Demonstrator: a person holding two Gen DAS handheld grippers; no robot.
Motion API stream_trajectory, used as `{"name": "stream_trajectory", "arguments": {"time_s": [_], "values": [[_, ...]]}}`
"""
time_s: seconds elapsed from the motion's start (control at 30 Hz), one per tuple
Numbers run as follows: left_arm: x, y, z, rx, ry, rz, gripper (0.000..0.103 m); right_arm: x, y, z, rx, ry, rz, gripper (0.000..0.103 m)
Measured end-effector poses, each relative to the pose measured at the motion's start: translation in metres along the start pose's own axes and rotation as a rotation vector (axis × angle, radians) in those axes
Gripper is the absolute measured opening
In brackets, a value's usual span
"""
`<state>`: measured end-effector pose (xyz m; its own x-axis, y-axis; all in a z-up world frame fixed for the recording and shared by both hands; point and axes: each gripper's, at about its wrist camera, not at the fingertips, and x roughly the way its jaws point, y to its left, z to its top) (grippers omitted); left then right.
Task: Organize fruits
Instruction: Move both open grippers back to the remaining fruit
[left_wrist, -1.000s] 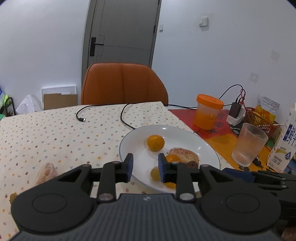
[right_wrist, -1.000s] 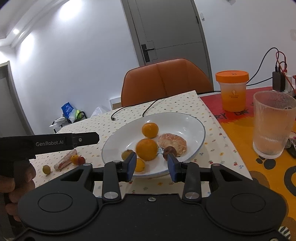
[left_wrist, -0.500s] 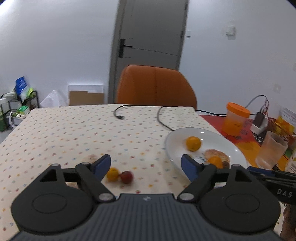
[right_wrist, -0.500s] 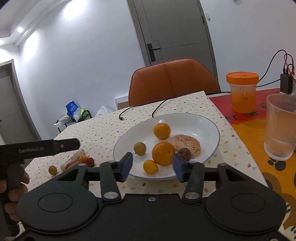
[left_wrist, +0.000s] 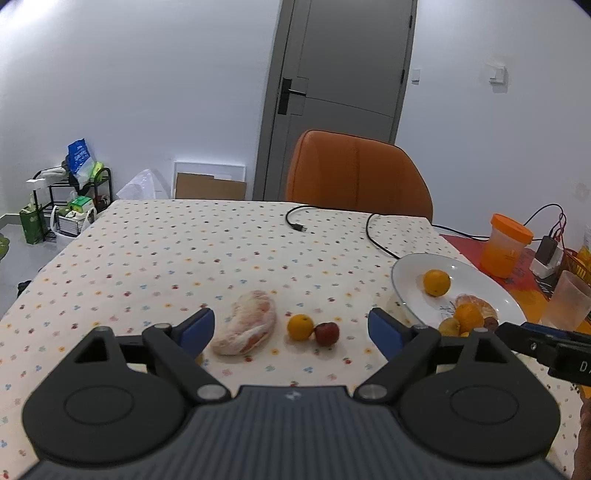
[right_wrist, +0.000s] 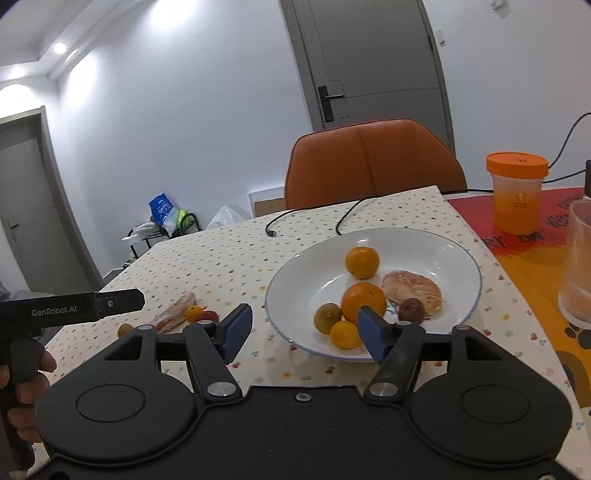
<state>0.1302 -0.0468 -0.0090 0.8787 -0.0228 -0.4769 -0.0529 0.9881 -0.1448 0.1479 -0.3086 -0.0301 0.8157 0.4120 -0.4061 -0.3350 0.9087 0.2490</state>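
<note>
Nearest us, the left tongs stand spread wide with nothing between their blue pads; the right tongs gape nearly as far, also empty, and one pad covers part of the larger orange on the plate; the lower half of each view is filled by the black gripper bodies, so the near edge of the desk is hidden from us. At the left border of the right wrist view a hand is cut off, only its fingers showing around the other gripper's handle.

Just past the left tongs, on the dotted cloth, lies a peeled pomelo segment, pale pink and curved; beside it a small orange fruit touches a small dark red fruit; in the right wrist view a yellowish fruit sits near them, too small for us to name.

Further right the white plate carries two oranges, a peeled citrus, a greenish fruit, a small yellow-orange one and a brown one; beyond stand an orange-lidded jar and a glass, cut by the frame; furthest, an orange chair.
</note>
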Motion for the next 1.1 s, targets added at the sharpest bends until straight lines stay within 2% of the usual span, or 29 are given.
{"name": "stream_trajectory", "arguments": {"time_s": [0.67,0.83,1.1], "values": [[-0.003,0.045,-0.016,-0.073,0.002,0.042,0.088,0.026,0.033,0.0,-0.055,0.052,0.064,0.063],[0.004,0.056,-0.016,-0.096,0.015,0.06,0.081,0.038,0.047,0.001,-0.092,0.079,0.094,0.063],[0.016,0.068,-0.017,-0.12,0.035,0.071,0.06,0.058,0.066,0.003,-0.133,0.116,0.119,0.06]]}}
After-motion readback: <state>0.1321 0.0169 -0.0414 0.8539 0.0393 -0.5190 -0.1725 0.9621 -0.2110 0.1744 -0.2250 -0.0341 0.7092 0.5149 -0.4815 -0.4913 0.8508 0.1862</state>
